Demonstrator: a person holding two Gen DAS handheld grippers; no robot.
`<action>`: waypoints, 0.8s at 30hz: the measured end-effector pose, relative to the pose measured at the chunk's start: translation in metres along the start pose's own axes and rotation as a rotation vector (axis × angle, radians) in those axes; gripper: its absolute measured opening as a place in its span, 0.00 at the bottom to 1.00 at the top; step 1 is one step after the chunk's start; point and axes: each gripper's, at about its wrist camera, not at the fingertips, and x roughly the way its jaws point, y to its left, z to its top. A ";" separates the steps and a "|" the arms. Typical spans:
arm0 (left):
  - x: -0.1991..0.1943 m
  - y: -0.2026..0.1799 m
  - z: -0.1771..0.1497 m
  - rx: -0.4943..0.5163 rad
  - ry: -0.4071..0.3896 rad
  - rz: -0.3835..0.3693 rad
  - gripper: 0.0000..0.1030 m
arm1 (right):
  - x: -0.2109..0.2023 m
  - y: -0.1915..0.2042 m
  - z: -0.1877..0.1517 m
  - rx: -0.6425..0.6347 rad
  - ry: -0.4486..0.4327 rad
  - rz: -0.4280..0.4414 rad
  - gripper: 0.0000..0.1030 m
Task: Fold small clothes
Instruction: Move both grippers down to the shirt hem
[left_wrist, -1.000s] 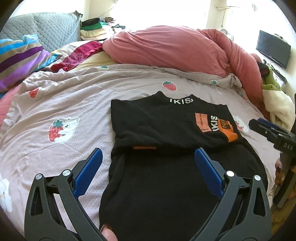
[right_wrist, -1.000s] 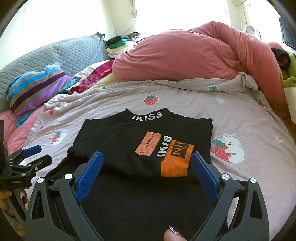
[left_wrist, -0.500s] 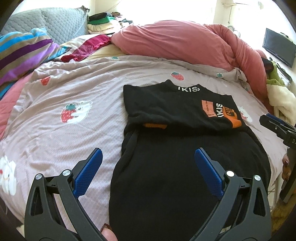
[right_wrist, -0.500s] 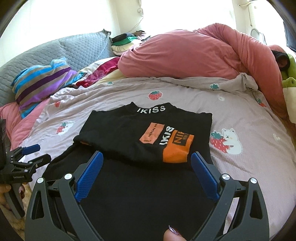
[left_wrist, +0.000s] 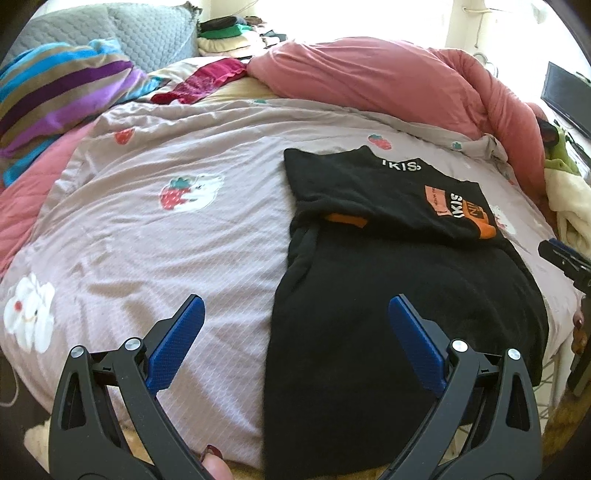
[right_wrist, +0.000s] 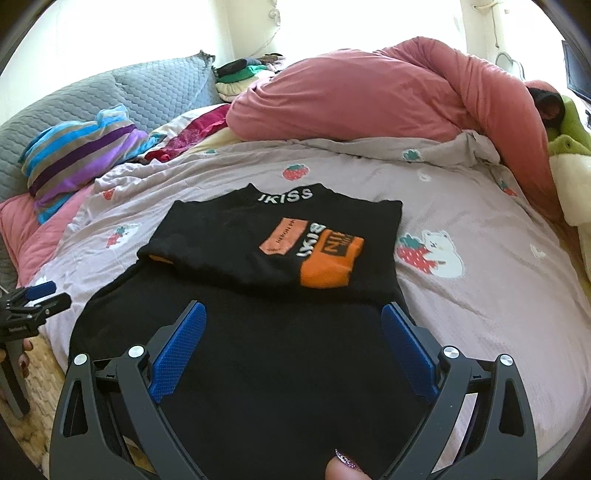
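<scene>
**Half-folded black top waits at the near edge of the bed**

The black top (right_wrist: 258, 295) lies on the lilac strawberry-print bedcover (left_wrist: 147, 229), its collar end with the white lettering folded over toward the near side, so the orange patch (right_wrist: 325, 266) sits on the upper layer. The lower half spreads flat toward the near edge of the bed and seems to hang slightly over it.

The left gripper (left_wrist: 295, 354) hovers above the top's left edge with its jaws wide and holding nothing. The right gripper (right_wrist: 291, 354) hangs over the near middle of the top, jaws likewise wide and empty.

The likely next step is to pinch the near hem and carry it up over the folded part. The risk is uneven corners: the left side of the cloth shows a rumpled ridge, so a pinch there could catch one layer only, or drag the folded part askew. The soft bedcover may also bunch into the jaws along with the cloth.

The hem itself is hidden behind the grippers in both views. A sliver of orange (left_wrist: 347, 220) peeks out under the fold, and what it belongs to cannot be told
</scene>
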 end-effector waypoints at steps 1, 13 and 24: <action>0.000 0.002 -0.001 -0.003 0.003 -0.002 0.91 | 0.000 -0.001 -0.003 0.008 0.008 0.006 0.92; -0.009 0.018 -0.035 -0.027 0.055 -0.055 0.71 | -0.004 -0.012 -0.027 0.025 0.046 0.009 0.92; -0.003 0.024 -0.059 -0.067 0.134 -0.148 0.32 | -0.012 -0.027 -0.036 0.045 0.049 -0.010 0.92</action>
